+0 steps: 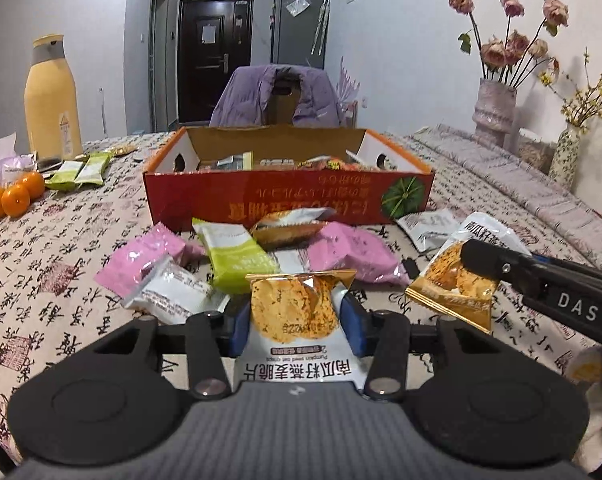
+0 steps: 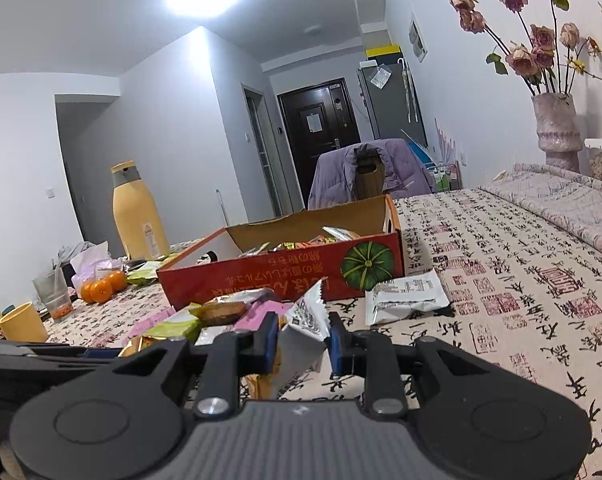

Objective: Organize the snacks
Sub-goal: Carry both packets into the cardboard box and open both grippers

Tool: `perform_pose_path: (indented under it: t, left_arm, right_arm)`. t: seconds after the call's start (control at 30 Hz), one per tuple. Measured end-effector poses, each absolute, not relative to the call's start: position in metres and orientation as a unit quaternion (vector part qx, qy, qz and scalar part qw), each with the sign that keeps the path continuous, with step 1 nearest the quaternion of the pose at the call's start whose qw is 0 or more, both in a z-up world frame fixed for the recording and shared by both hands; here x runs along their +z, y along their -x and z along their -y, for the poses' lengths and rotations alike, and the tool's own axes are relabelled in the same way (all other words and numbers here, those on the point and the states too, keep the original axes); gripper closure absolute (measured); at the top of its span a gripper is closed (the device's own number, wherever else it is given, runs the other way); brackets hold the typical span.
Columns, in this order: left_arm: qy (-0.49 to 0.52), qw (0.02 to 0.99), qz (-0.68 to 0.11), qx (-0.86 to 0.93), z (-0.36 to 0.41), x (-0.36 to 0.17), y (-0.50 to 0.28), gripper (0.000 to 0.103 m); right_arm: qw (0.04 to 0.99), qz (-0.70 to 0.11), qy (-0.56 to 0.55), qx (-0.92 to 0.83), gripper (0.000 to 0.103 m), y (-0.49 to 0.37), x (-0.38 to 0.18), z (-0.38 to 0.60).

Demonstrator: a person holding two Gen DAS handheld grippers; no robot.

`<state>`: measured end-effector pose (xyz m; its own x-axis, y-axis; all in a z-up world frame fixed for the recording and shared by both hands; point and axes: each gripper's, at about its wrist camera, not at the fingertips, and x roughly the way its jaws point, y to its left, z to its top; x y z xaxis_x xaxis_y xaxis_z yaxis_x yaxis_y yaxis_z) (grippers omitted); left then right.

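Each claw (image 1: 293, 320) (image 2: 303, 342) pinches a snack packet (image 1: 291, 312) (image 2: 301, 332).

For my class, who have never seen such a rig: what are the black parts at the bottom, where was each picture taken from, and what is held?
Each picture comes from a camera on a hand-held gripper, looking along its jaws. The left gripper is shut on an oat-crisp packet; the right gripper is shut on another packet. More snacks lie on the tablecloth before a red box that already holds some.
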<state>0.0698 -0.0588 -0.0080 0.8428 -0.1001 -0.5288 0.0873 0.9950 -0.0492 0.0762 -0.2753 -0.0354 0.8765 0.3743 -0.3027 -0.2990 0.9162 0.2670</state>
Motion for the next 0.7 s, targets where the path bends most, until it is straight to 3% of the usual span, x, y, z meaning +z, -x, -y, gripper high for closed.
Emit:
perform_pose_path:
  t: [0.7]
  left_arm:
    - [0.018,0.977,-0.206,-0.053,0.044,0.043,-0.096,0.057]
  right_arm:
    - [0.969,-0.141,-0.098,0.18,0.079,-0.102,-0.001,0.262]
